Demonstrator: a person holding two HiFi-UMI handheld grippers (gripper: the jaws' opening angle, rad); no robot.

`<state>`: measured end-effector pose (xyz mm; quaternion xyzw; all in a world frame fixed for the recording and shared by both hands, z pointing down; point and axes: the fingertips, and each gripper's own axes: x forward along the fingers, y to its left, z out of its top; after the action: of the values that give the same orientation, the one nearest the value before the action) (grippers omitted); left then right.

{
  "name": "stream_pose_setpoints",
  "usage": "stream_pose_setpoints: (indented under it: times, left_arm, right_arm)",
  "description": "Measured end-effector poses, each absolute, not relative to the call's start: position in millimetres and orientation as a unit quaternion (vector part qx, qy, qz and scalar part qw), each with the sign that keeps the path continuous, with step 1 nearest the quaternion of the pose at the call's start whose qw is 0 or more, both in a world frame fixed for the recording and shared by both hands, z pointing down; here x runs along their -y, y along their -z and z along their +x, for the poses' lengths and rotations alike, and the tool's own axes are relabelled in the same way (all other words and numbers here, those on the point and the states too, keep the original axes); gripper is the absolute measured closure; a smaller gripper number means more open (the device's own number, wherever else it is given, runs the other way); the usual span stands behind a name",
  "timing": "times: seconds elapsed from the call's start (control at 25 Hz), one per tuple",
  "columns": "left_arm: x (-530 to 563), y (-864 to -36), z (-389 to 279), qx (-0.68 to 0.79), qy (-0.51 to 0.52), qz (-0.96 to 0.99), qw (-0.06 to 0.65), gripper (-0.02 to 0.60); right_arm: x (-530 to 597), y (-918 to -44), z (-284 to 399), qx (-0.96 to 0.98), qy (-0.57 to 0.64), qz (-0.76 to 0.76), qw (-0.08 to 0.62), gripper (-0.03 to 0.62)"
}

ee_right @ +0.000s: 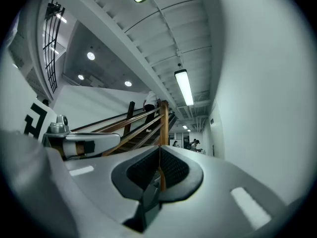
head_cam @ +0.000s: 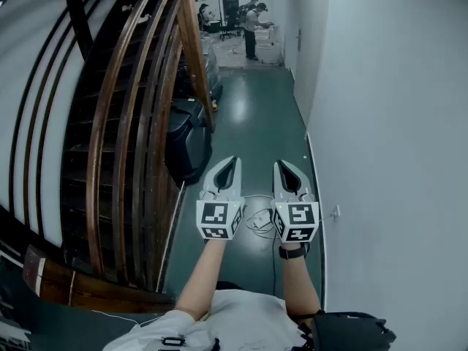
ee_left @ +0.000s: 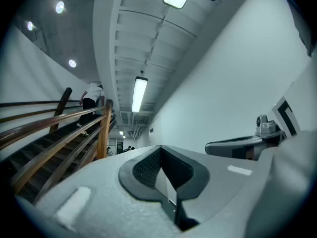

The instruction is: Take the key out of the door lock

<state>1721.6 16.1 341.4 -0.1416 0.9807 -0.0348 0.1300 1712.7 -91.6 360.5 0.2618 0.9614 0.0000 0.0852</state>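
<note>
I stand in a narrow corridor and look steeply down at my own two tools, held side by side in front of me over a green floor [head_cam: 256, 123]. My left gripper [head_cam: 231, 161] has its jaws pressed together with nothing between them. My right gripper [head_cam: 281, 164] is the same, closed and empty. A curved wooden stair railing [head_cam: 131, 137] rises on my left, and a plain white wall [head_cam: 395, 123] runs along my right. People [head_cam: 252, 28] work far off at the corridor's end. No view shows the key or the door lock, so I cannot tell where they are. I judge the task not yet begun: finding the door, gripping the key and drawing it out are all left to do.
</note>
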Motion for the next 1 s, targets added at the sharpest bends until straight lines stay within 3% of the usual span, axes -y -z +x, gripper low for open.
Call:
stream_pose_setpoints:
  times: [0.56,0.84,1.0]
  left_arm:
    - [-108.2,-356.2,1680.4,-0.985,0.079,-0.121,0.091,0.584]
    - [-174.0,-372.2,1631.7,-0.985,0.052,-0.137,0.096,0.581]
    - [-262.2,-350.4,1605.4,-0.984,0.038,-0.151,0.090,0.581]
  right_arm:
    - [-31.1,-346.6,1686.8,-0.954,-0.021,0.285,0.091,0.588]
    - [-99.3,-391.4,1617.9,-0.963,-0.002,0.270,0.005,0.588]
    - [-193.3,-351.4,1596.1,-0.971,-0.002,0.233,0.053,0.600]
